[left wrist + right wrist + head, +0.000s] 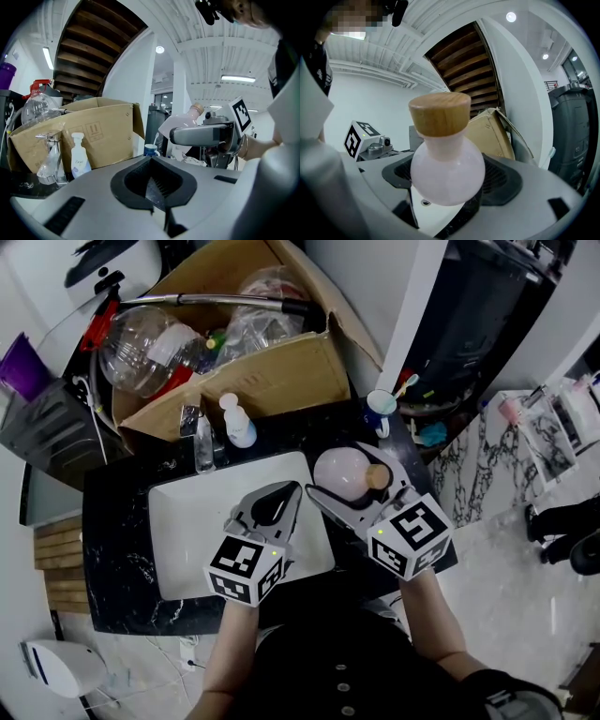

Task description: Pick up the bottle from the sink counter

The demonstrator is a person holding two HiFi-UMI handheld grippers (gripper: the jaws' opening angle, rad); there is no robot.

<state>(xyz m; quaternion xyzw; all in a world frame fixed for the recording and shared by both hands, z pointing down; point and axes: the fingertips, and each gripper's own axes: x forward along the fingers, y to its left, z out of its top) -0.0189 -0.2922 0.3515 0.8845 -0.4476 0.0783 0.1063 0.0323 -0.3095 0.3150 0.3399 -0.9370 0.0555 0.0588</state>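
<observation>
Right gripper (450,176) fingers (520,197) clasp the pink bottle (446,173).

Below me a black stone counter (112,512) frames a white basin (187,531); pale marbled floor (497,559) to my right, wooden stair underside (93,37) and strip lights (238,78) overhead

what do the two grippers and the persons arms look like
Both the left gripper and right gripper are grey with black ribbed insides. Each carries a white cube with black square markers and a small green light. The person wears a dark buttoned top.
</observation>
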